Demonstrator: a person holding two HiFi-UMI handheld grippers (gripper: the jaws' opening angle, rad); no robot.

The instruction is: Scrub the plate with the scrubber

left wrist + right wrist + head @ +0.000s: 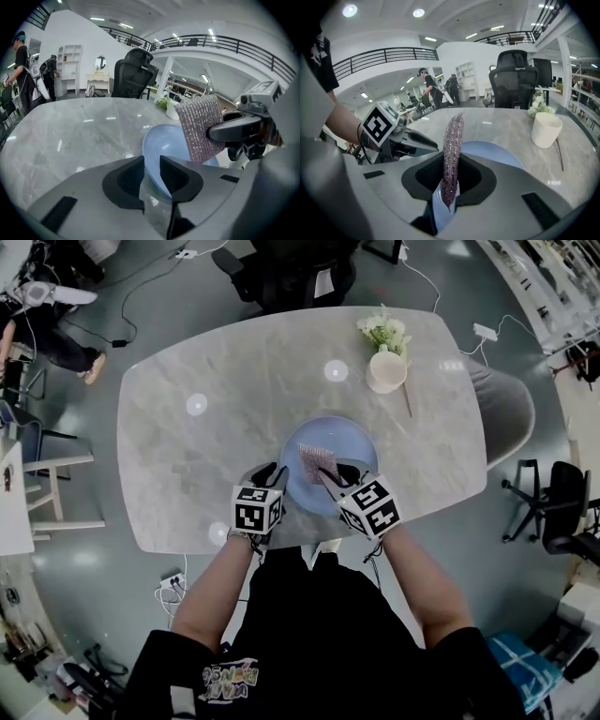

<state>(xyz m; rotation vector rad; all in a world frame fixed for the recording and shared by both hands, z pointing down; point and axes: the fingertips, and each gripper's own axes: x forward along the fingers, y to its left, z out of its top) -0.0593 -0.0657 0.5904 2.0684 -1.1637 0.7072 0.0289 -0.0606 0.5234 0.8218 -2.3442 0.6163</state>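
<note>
1. Head view: the pale blue plate sits on the marble table near its front edge. The left gripper is at the plate's left rim, and the right gripper reaches over it with the scrubber.
2. Left gripper view: the jaws are clamped on the plate's rim.
3. Right gripper view: the jaws pinch the scrubber, which stands upright on edge above the plate.

Glossy plate; seemingly rough, glittery scrubber

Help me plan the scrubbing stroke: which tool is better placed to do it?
Right. The right tool is shut on the scrubber, upright over the plate; the left tool grips the plate's rim, steadying it.
</note>
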